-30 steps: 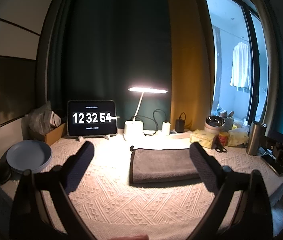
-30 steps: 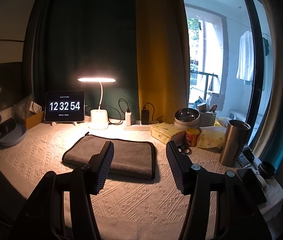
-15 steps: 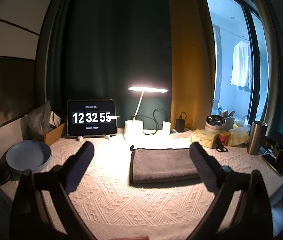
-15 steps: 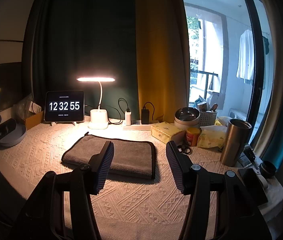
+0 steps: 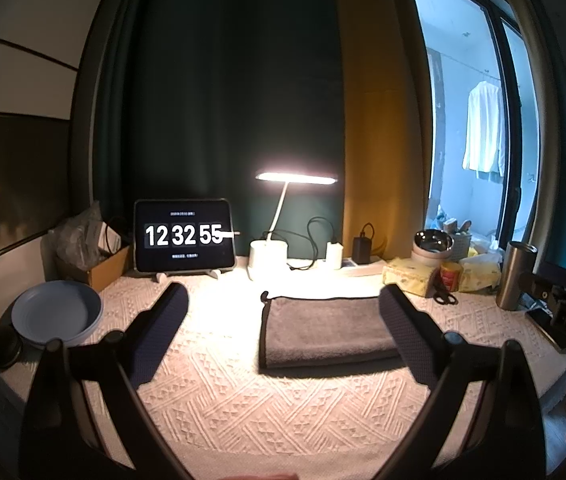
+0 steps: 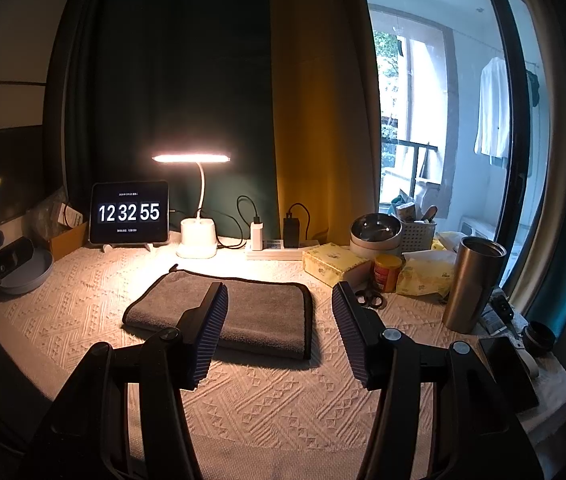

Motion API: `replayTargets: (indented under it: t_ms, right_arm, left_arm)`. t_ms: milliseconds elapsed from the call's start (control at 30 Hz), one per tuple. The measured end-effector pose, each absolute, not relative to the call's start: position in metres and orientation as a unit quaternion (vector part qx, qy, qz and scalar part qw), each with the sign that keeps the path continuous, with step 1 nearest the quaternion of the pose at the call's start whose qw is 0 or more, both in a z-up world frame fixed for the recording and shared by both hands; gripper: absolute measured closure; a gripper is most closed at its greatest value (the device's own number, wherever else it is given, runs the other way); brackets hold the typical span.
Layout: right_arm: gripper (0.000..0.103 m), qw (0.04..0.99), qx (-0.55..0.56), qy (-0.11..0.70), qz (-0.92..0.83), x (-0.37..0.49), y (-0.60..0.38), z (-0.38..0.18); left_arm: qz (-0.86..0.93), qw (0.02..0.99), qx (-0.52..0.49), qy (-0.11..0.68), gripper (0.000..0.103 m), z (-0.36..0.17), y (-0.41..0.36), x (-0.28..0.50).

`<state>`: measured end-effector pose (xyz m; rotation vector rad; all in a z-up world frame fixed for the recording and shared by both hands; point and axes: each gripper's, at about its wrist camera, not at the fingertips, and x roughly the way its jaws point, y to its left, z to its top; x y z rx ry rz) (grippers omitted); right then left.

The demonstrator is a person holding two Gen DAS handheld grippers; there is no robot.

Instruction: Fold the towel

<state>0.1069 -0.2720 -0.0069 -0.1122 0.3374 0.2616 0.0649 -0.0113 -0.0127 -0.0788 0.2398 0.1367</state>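
Note:
A grey towel (image 5: 325,330) lies folded flat in a rectangle on the white textured tablecloth (image 5: 243,408), in front of the lamp. It also shows in the right wrist view (image 6: 259,312). My left gripper (image 5: 283,304) is open and empty, held back from the towel above the near part of the table. My right gripper (image 6: 279,292) is open and empty, held above the towel's near right part without touching it.
A tablet clock (image 5: 184,235) and a lit desk lamp (image 5: 271,256) stand at the back. A blue plate (image 5: 57,312) sits at the left. A steel tumbler (image 6: 471,284), tissue packs (image 6: 335,264), a red can (image 6: 386,273), scissors (image 6: 371,299) and bowls (image 6: 375,232) crowd the right.
Nothing has visibly moved apart from the clock, which went from 12:32:54 to 12:32:55. Both grippers stay open and still.

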Motion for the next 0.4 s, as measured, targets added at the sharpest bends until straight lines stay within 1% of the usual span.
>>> replayTargets:
  t_ms: [400]
  right_arm:
    - [0.046,0.974,-0.054,0.171,0.135,0.117,-0.266,-0.011]
  left_arm:
    - [0.060,0.989,-0.040,0.126,0.006,-0.014,-0.013,0.078]
